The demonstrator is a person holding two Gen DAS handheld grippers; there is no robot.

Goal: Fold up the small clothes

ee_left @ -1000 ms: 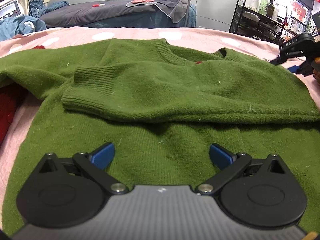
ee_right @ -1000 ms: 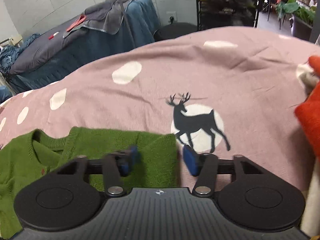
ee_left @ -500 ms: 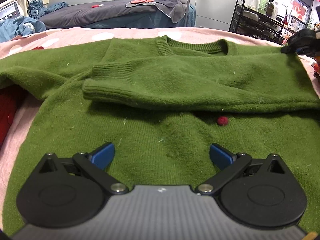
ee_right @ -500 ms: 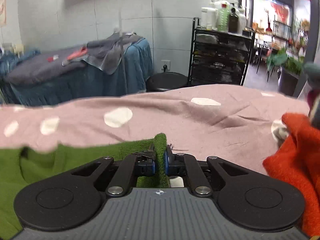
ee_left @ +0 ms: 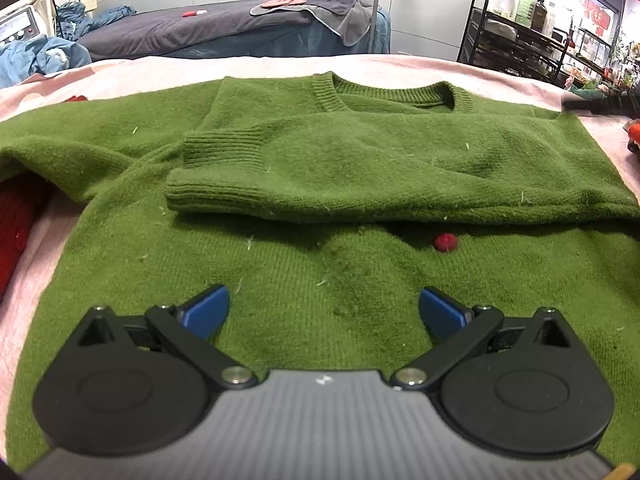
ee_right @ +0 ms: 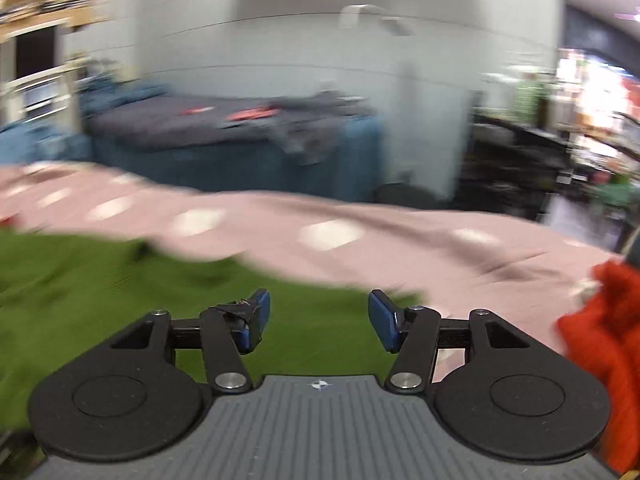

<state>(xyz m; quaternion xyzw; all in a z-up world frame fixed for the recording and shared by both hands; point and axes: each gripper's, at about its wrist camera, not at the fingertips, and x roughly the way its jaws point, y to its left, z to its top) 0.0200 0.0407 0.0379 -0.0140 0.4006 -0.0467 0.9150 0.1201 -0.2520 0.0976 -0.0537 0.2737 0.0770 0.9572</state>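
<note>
The green sweater [ee_left: 360, 168] lies flat on the pink bed cover [ee_left: 160, 72], with one sleeve [ee_left: 280, 184] folded across its chest and the other sleeve still spread out to the left. My right hand-held gripper [ee_right: 318, 318] has just been opening, and nothing is between its jaws now; it floats over the sweater's right edge. My left hand-held gripper [ee_left: 324, 312] is spread wide too, holding nothing, just above the bottom part of the sweater. I think the folded sleeve could slide off, because knit cloth is soft and nothing pins it. If I grab too deep, I might pinch both layers and pull the fold apart. The little red ball [ee_left: 445, 242] could catch. The orange cloth [ee_right: 600, 340] lies near my right side, and I might bump it.
</note>
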